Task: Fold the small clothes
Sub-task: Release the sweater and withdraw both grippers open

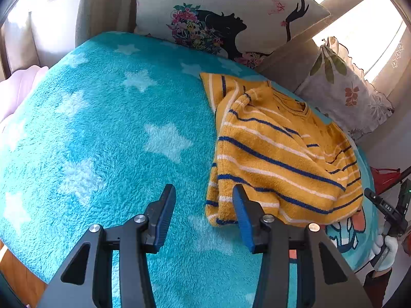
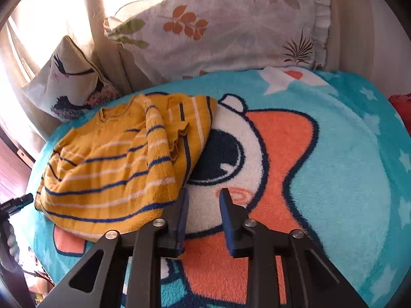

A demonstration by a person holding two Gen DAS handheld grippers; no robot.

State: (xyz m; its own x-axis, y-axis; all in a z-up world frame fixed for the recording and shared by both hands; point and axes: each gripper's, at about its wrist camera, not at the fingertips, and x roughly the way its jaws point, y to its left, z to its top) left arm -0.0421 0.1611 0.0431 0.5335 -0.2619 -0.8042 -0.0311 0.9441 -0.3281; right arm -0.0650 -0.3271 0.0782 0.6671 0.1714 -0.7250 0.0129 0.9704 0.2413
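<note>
Left wrist view: my turquoise star blanket (image 1: 102, 128) covers the bed, and the yellow striped sweater (image 1: 277, 154) lies crumpled on it, its long axis running away from me toward the pillows (image 1: 231, 12). It sits between my hands: its hem corner just beside my left gripper (image 1: 204, 195), its other edge beside my right gripper (image 2: 204, 200). Both grippers are released, holding nothing.

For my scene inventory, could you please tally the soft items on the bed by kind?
Striped yellow sweater: 1
Pillows: 2, a silhouette-print pillow and a leaf-print pillow
Turquoise star blanket: 1
Total: 4
</note>
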